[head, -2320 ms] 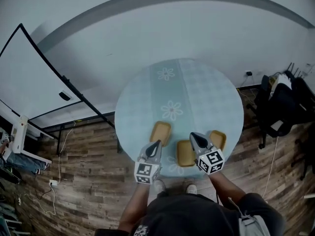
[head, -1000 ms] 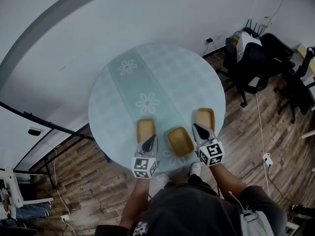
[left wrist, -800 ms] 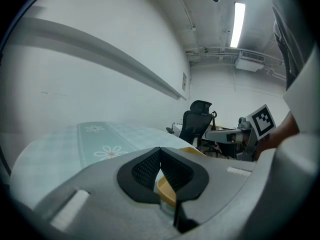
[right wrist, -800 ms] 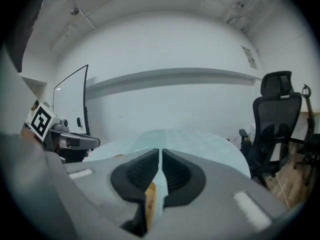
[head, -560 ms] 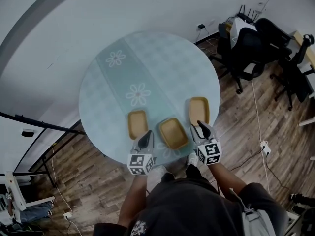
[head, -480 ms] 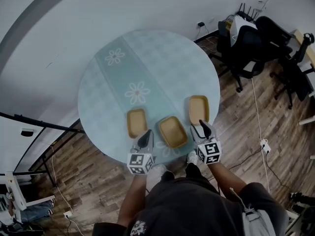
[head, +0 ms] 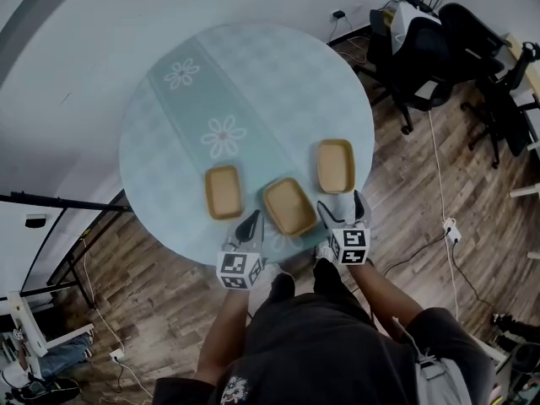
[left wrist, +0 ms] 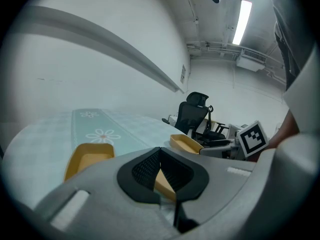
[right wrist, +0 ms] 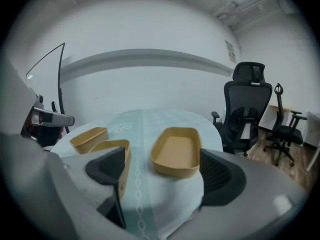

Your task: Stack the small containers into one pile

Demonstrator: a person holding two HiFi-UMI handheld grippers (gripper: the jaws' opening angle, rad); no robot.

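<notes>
Containers (head: 288, 206) sit unstacked along table (head: 253, 74) near edge. Right gripper (head: 343, 209) jaws opening, empty, aimed at right container (head: 335, 165), prob for a grab; left gripper (head: 251, 224) closed tight, empty, just waiting.

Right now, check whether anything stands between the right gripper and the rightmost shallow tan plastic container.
Nothing visible. The right gripper, jaws opening and empty, faces the rightmost shallow tan plastic container across bare pale-blue tablecloth; the middle tan container sits aside, to the left.

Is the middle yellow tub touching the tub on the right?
Apart. The right gripper view shows a strip of tablecloth between the middle tub and the right tub.
</notes>
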